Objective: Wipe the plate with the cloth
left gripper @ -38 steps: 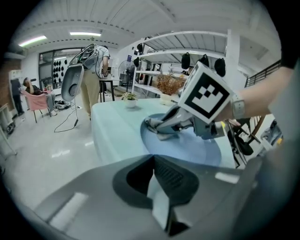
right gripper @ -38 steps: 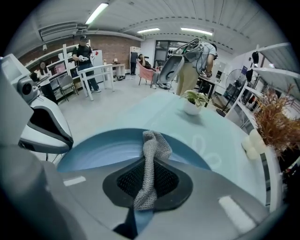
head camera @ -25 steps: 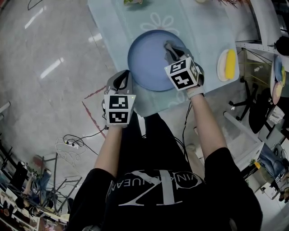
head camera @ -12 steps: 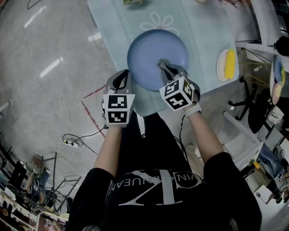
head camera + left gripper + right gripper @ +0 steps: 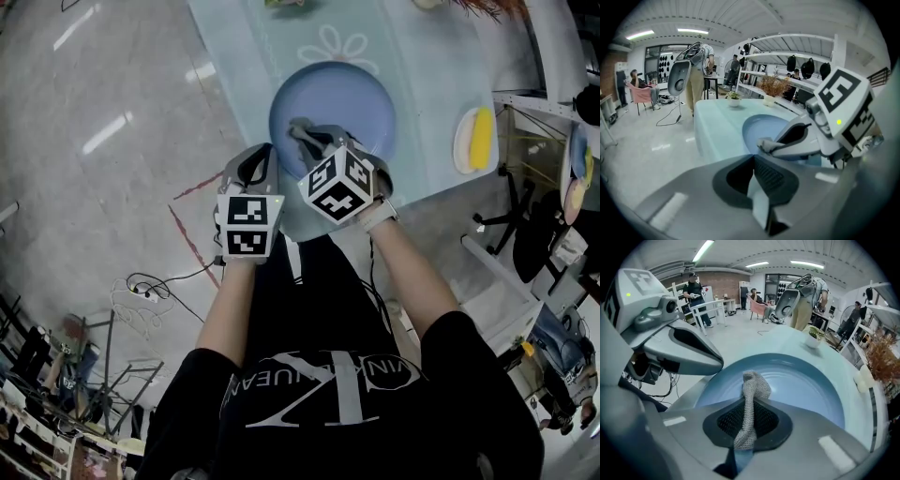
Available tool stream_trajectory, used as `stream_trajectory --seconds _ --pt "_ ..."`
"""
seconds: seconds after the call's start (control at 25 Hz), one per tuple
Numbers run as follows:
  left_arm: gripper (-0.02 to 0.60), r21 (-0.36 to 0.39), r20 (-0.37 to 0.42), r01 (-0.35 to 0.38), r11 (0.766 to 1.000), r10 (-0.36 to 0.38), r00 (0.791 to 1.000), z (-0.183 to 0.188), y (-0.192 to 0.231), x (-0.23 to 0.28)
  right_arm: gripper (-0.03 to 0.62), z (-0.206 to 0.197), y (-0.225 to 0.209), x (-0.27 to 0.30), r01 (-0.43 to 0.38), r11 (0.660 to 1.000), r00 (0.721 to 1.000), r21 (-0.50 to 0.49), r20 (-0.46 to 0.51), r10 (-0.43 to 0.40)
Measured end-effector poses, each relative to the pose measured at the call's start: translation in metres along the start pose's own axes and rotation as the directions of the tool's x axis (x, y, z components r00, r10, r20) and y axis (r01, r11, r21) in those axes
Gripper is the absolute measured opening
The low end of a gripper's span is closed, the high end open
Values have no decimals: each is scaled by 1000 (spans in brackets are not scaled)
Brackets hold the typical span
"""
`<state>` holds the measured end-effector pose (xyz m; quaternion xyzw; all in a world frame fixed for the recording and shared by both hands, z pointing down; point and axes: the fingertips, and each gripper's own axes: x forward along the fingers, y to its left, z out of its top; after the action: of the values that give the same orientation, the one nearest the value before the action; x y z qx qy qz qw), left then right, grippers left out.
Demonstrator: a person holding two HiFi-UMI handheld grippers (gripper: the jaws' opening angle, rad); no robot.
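While the cloth [image 5: 751, 394] is clamped by the right gripper [image 5: 298, 131] on the plate [image 5: 366, 94] beneath, the plate could be shoved away, unheld by the left gripper [image 5: 256, 161], closed empty alongside.

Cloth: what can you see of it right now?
The cloth is a small grey piece with an open, mesh-like knit. It is bunched into a narrow strip and pinched between the shut jaws of the right gripper. Its free end folds over and appears to rest on the inside of the blue plate, toward the side nearest the person. Nothing else touches it.
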<state>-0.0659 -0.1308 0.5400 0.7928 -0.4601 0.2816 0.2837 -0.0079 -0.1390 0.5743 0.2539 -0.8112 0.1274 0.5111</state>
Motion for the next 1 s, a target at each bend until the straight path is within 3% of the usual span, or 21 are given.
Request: stream_trajectory --seconds 0.4,0.72,1.0 --pt "0 -1 -2 6 1000 -6 1000 -2 3 1 34 17 -67 13 128 991 992 -31 14 -128" --pt "0 2 -4 1 1000 -1 1000 1 1 1 32 -18 -109 -5 246 969 969 -4 -35 -246" --pt "0 -11 -3 -5 1000 5 1000 2 2 3 32 -56 -108 -21 281 960 955 16 -109 -277"
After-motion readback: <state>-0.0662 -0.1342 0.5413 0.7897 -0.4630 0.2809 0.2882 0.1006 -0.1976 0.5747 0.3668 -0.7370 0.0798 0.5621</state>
